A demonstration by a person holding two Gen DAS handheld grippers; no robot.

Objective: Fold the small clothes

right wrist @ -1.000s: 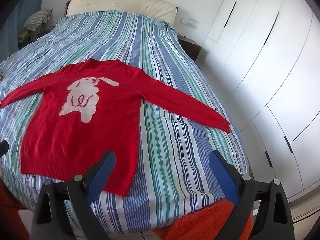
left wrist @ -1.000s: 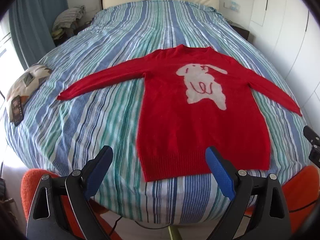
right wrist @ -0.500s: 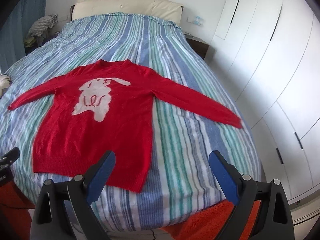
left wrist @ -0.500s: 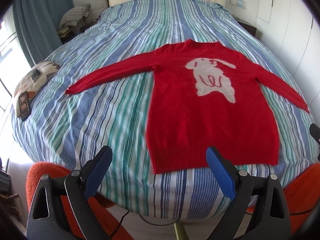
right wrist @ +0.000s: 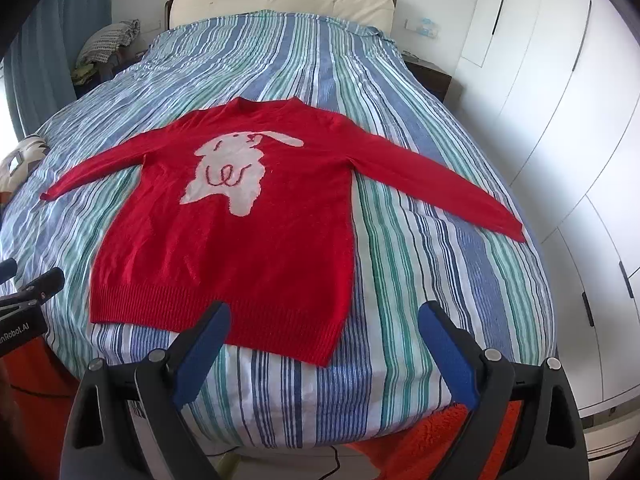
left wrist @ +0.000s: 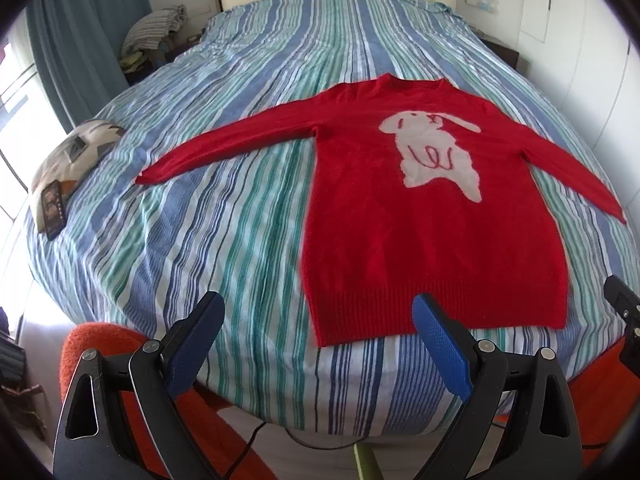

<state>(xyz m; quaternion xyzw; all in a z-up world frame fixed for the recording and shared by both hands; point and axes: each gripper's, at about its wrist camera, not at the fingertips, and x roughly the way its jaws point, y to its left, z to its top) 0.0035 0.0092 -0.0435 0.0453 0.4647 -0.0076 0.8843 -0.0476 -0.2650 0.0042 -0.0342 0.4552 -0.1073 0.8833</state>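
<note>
A small red sweater (left wrist: 436,240) with a white dog figure lies flat and face up on the striped bed (left wrist: 224,216), sleeves spread out to both sides. It also shows in the right wrist view (right wrist: 240,248). My left gripper (left wrist: 316,344) is open and empty, held off the foot of the bed near the sweater's lower left hem corner. My right gripper (right wrist: 324,352) is open and empty, held near the hem's lower right corner. Neither touches the sweater.
A pillow with a dark phone-like object on it (left wrist: 64,176) lies at the bed's left edge. White wardrobe doors (right wrist: 560,120) stand to the right. An orange rug (right wrist: 440,440) and cables lie on the floor below. A pile of clothes (left wrist: 156,28) sits at the back left.
Both grippers have shifted left along the foot of the bed, so the sweater sits further right in each view. Both stay open. The sweater has not moved.
</note>
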